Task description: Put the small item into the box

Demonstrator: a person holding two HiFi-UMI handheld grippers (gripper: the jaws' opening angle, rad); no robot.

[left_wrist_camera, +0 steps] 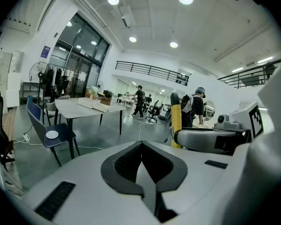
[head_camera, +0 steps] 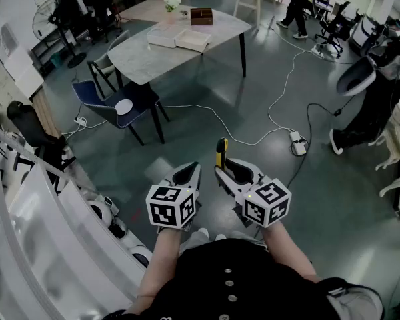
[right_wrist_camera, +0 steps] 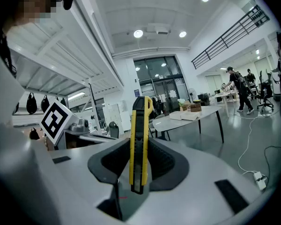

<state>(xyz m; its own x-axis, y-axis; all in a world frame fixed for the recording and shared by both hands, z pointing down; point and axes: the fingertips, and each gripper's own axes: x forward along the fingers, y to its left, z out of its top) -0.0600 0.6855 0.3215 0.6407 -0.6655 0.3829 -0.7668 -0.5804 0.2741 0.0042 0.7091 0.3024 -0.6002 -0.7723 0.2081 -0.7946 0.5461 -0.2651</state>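
My right gripper (head_camera: 224,168) is shut on a yellow and black utility knife (head_camera: 221,153), which stands upright between the pads and sticks out past the fingertips. The right gripper view has the knife (right_wrist_camera: 139,144) dead centre in the right gripper (right_wrist_camera: 140,150). My left gripper (head_camera: 189,173) is held beside it, shut with nothing between its jaws; in the left gripper view its pads meet at the left gripper's (left_wrist_camera: 141,148) tip, and the knife (left_wrist_camera: 176,122) shows to the right. Far ahead on a marble-topped table (head_camera: 147,62) sit a brown box (head_camera: 201,16) and flat white boxes (head_camera: 179,39).
A blue chair (head_camera: 113,109) with a white disc (head_camera: 123,107) on its seat stands before the table. Cables and a power strip (head_camera: 298,143) lie on the grey floor. White shelving (head_camera: 33,232) runs along my left. Office chairs (head_camera: 367,79) and a person (head_camera: 297,5) are at the right and back.
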